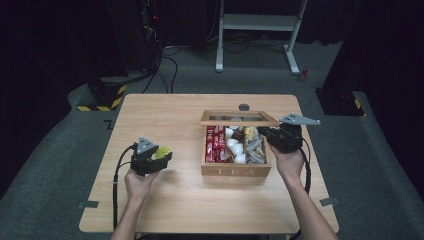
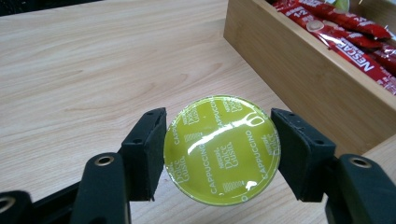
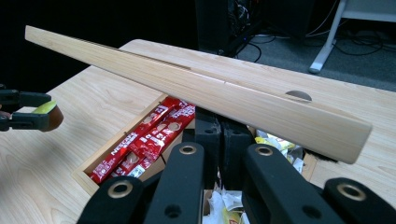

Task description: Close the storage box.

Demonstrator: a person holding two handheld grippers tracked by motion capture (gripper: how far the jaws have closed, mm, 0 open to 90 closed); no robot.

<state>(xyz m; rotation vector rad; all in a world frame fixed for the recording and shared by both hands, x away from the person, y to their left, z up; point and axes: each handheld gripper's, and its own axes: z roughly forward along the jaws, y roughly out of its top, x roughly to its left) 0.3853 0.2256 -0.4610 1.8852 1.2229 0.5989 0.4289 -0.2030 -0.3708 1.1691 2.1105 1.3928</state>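
Note:
My left gripper is shut on a yellow-green coffee capsule with "Cappuccino" printed on its foil. It hovers low over the table, left of the wooden tea box. In the high view the capsule shows at the tip of the left gripper. My right gripper has its jaws shut together, their tips right under the box's raised lid. From above, the right gripper sits at the box's right side, below the lid.
The box holds red sachets, white pieces and assorted packets. Its near wooden wall stands just right of the capsule. A round grommet is set in the table behind the box. Table legs and cables lie on the floor beyond.

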